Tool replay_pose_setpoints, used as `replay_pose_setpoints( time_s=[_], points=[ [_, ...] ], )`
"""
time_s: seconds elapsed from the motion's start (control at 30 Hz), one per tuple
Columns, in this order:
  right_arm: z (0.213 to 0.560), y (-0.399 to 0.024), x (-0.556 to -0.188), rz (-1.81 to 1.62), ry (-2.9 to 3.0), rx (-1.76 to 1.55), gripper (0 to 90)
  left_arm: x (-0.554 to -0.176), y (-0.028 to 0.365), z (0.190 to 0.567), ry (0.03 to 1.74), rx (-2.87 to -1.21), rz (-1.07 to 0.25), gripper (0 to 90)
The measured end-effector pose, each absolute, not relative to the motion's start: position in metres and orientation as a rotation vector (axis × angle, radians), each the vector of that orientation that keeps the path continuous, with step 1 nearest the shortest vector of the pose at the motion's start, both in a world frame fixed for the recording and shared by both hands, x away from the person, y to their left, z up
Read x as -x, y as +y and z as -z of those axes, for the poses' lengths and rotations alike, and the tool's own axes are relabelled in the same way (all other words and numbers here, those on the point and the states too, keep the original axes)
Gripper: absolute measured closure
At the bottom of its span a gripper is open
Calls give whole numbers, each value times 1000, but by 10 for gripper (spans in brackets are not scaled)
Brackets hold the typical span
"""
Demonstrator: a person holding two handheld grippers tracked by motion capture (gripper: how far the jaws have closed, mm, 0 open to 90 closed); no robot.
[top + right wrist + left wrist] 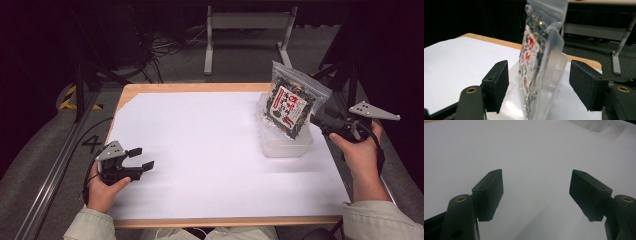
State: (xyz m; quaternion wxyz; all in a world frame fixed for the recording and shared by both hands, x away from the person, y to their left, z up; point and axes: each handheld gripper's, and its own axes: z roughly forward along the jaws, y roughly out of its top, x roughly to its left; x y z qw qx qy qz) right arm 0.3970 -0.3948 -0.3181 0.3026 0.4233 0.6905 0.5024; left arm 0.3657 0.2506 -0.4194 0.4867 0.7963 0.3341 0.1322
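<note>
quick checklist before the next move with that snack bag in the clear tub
1. Right gripper jaws clear of the snack bag: ok, pads stand apart on both sides, none pressing.
2. Snack bag seated in the clear tub: ok, it stands upright, leaning on the far wall.
3. Bag stable once let go: cannot tell.
4. Left gripper empty and open: ok, nothing between the pads.
5. Tub fully on the white sheet: ok.

High view looks down on the table; both gripper views skim it closely.
</note>
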Motion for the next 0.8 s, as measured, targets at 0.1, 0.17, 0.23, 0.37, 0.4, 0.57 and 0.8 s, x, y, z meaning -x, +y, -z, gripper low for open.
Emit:
replay_pose_setpoints(
  time_s=[0.1,0.17,0.23,0.37,0.4,0.57,0.8],
  points=[
    [314,-389,-384,-1343,1834,-1091,321,-362,249,418,802,-1940,-321,280],
    [313,-383,-375,-1362,1845,-1068,320,-360,248,417,794,-1940,-317,277],
    [313,-378,-371,-1381,1861,-1049,318,-357,246,417,798,-1936,-308,275],
    [316,-365,-365,-1406,1908,-1007,311,-353,246,416,790,-1930,-309,274],
    [317,-361,-363,-1414,1920,-998,309,-352,245,416,790,-1927,-303,273],
    [328,-340,-359,-1459,1981,-955,301,-346,246,415,783,-1920,-302,271],
    [350,-310,-357,-1517,2084,-871,299,-344,245,415,772,-1903,-301,266]
  ],
)
